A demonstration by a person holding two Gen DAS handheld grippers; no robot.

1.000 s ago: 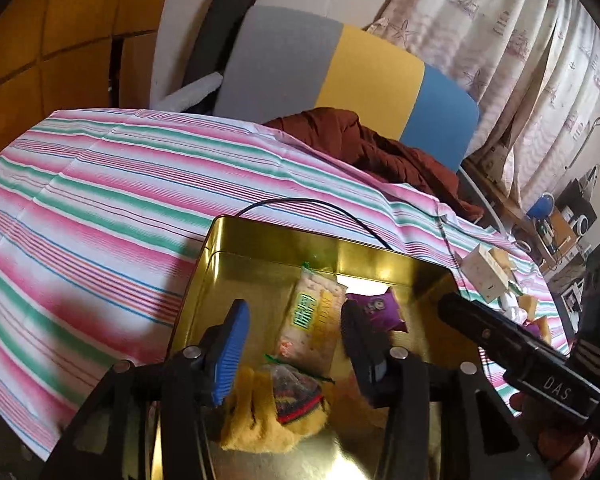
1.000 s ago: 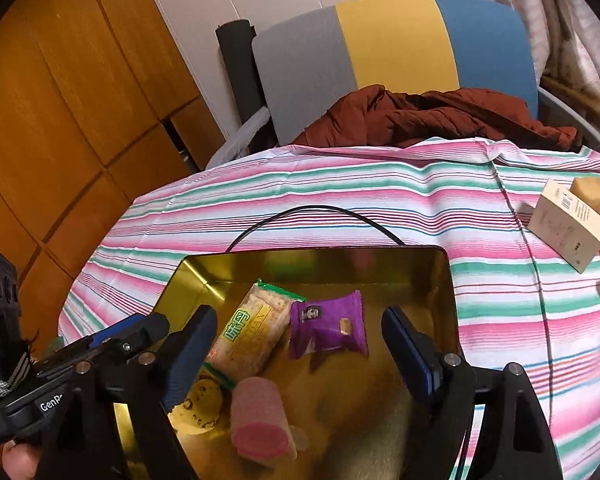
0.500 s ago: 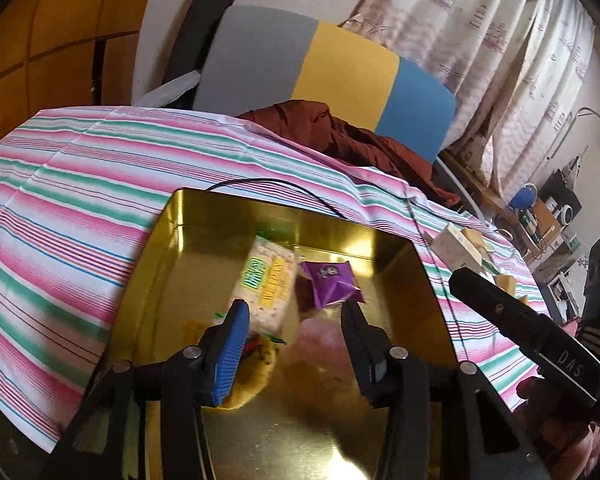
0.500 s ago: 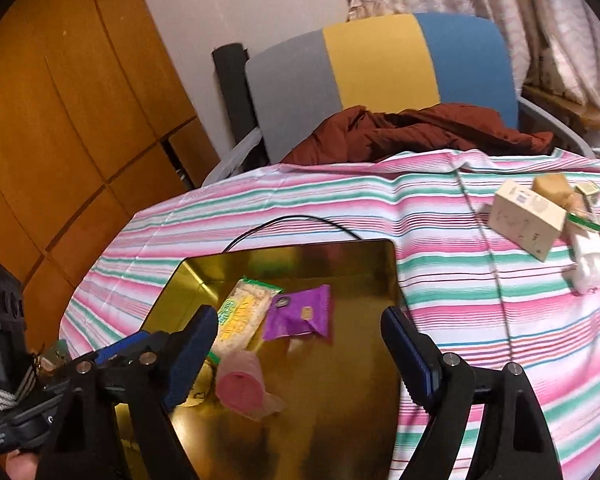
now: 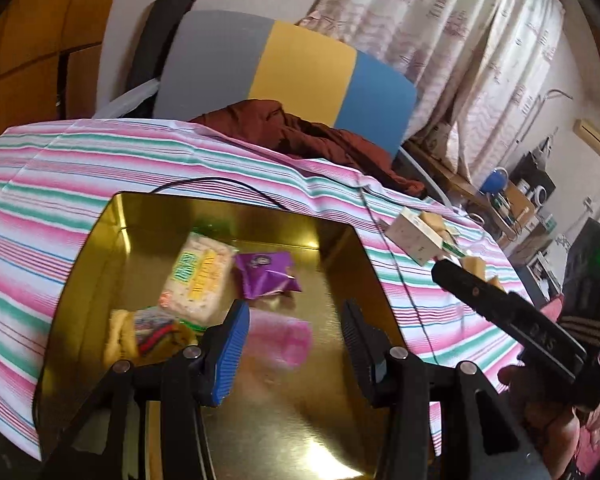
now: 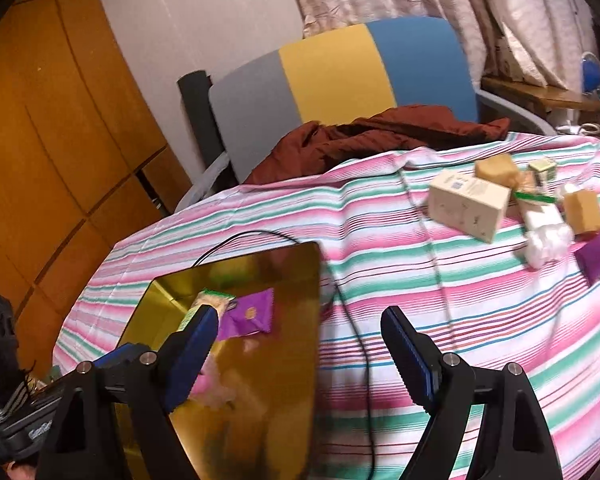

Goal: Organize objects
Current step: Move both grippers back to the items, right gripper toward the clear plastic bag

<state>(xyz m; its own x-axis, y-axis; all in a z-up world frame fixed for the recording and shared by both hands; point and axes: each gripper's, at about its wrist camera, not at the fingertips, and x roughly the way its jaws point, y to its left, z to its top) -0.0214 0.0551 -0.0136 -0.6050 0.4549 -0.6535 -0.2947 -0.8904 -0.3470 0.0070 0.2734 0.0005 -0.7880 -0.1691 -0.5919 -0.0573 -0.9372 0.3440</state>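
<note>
**Right gripper swings off the tin**

Right gripper has swung from over the gold tin toward the loose pile; its jaws gape wide, empty. Next pickup looks likely: the white box sits at 1 o'clock, well apart. Left gripper hovers over the tin's snacks, jaws part-open, empty.

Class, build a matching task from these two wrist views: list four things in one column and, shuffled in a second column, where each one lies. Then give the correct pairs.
Things:
1. purple packet
2. cream carton
3. black cable
4. brown garment

Places:
A. on the chair beyond the table
B. on the striped cloth, among the loose items
C. inside the gold tin
D. trailing over the cloth along the tin's edge

Pairs: 1-C, 2-B, 3-D, 4-A
</note>
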